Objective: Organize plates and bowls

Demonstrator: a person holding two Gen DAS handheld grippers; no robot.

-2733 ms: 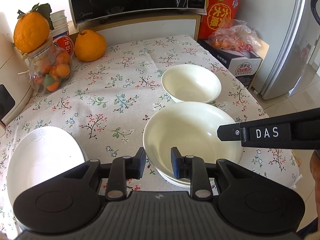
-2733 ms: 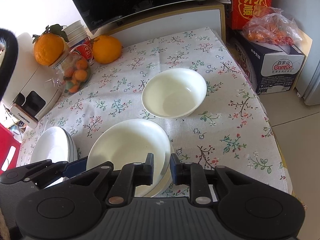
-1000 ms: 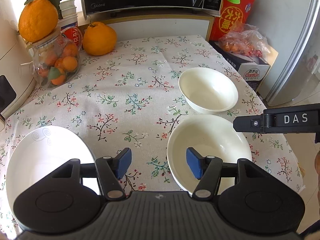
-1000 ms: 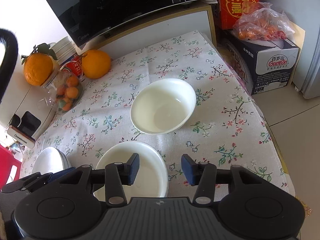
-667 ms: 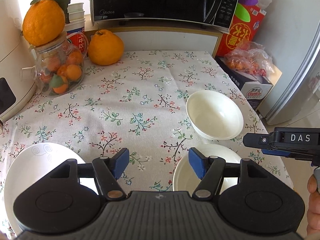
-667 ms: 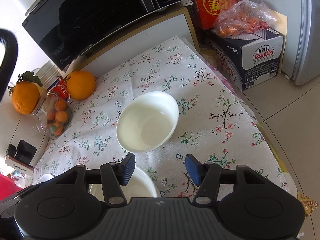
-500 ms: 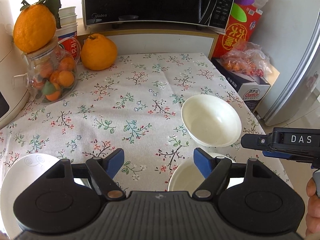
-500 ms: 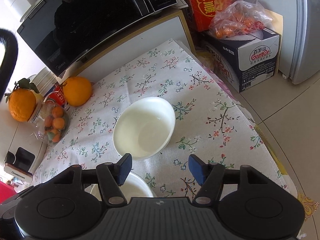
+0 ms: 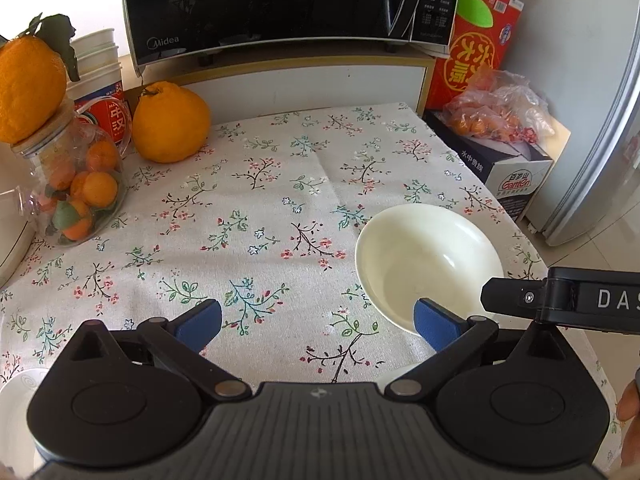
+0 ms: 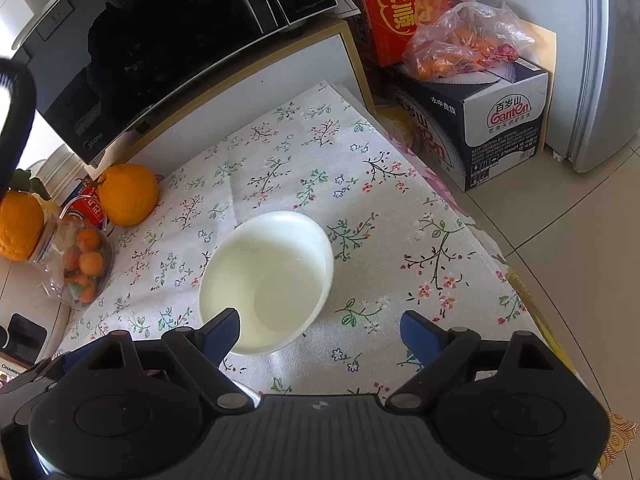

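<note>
Both my grippers have pulled up and back from the stacked bowls I was over a moment ago, and their jaws have spread wide. The white bowl (image 9: pixel 429 264) sits upright on the floral tablecloth (image 9: pixel 260 200), near its right edge. My left gripper (image 9: pixel 318 322) hangs above the cloth, wide open and holding nothing; my right gripper (image 10: pixel 320 330) is likewise spread and empty, the bowl just ahead of its left finger. A large orange (image 9: pixel 170 122) sits by the microwave (image 9: pixel 280 4).
</note>
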